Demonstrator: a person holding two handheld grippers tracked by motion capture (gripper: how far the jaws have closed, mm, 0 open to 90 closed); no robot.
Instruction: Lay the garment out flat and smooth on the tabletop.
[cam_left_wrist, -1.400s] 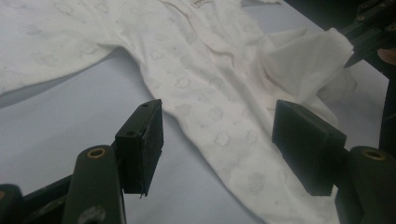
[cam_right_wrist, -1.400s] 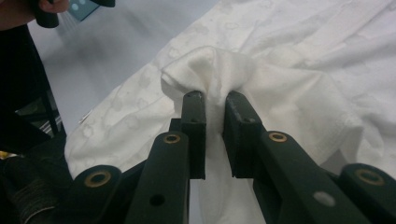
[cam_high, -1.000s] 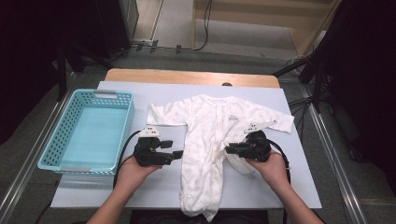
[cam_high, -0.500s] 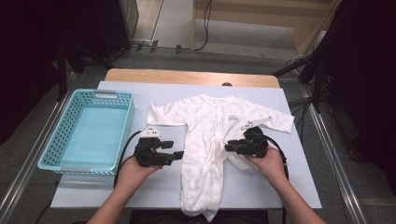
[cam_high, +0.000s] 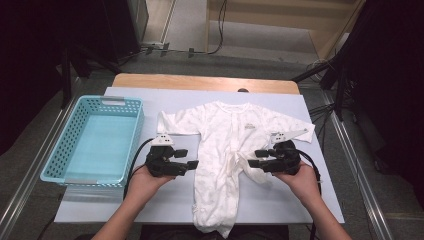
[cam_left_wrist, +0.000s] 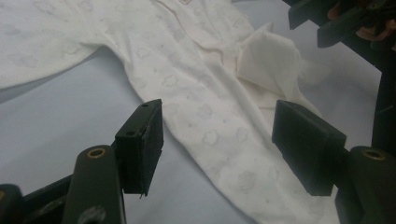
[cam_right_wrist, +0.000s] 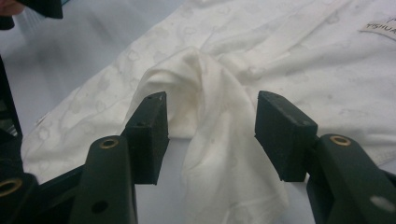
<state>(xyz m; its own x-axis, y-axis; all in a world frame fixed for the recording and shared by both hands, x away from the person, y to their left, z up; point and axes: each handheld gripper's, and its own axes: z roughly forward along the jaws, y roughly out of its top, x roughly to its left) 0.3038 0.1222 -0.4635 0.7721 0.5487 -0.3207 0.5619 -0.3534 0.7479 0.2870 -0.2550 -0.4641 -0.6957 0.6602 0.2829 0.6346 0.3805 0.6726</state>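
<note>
Baby romper (cam_high: 227, 150) lies flat on the table (cam_high: 125, 210), long axis running away from us. Right gripper (cam_high: 260, 159): jaws have just been opening, a bunched leg fold (cam_right_wrist: 205, 107) loose between them, unpinched. Left gripper (cam_high: 189, 159): open, empty, romper edge just ahead. We judge the right nearer the fold.

A wooden table (cam_high: 205, 82) stands on grey floor (cam_high: 190, 30), dark surroundings.
</note>
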